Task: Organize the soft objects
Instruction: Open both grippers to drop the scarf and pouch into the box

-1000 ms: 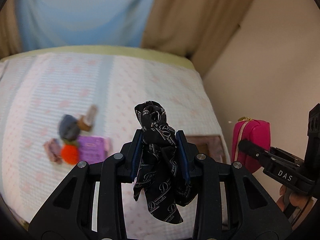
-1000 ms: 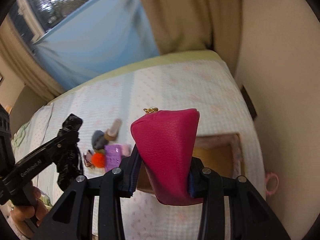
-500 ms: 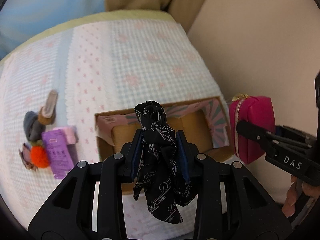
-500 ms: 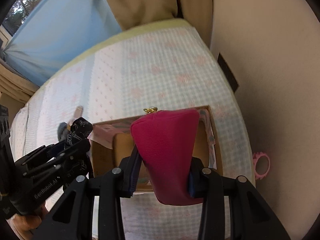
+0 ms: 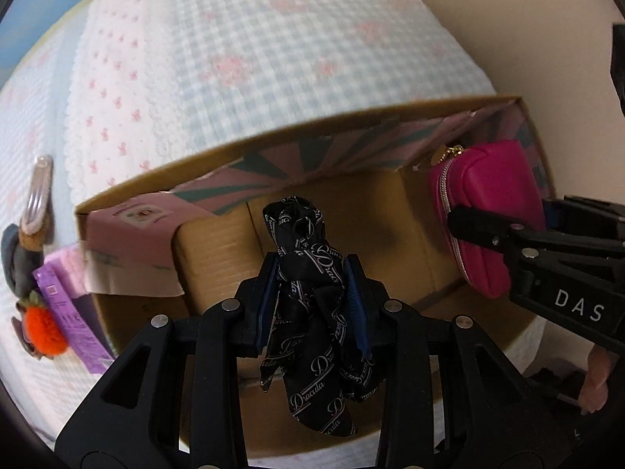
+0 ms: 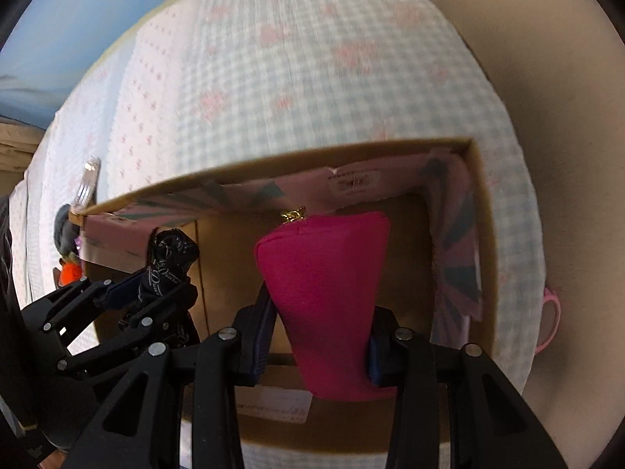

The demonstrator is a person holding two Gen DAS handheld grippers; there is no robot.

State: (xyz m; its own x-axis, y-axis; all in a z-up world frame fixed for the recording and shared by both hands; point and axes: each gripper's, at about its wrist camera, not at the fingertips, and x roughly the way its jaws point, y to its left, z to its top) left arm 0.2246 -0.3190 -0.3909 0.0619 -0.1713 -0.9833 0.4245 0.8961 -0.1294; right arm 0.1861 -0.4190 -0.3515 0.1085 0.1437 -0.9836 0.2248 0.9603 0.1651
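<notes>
My left gripper [image 5: 311, 273] is shut on a black printed scarf [image 5: 312, 297] and holds it over the open cardboard box [image 5: 273, 144]. My right gripper [image 6: 318, 320] is shut on a magenta zip pouch [image 6: 328, 285] and holds it over the right half of the same box [image 6: 482, 234]. The pouch also shows at the right of the left wrist view [image 5: 492, 215], and the scarf at the left of the right wrist view [image 6: 172, 254]. The box sits on a checked bedspread [image 5: 273, 39].
Left of the box lie a purple packet [image 5: 58, 297], an orange pompom [image 5: 43, 328], a grey soft item [image 5: 19, 262] and a hair clip [image 5: 37, 191]. A pink ring [image 6: 550, 320] lies at the bed's right edge. A beige wall [image 6: 566, 117] rises on the right.
Both grippers have come down and forward towards the box, each still holding its item. The box now fills both views and the items hang over its opening.
</notes>
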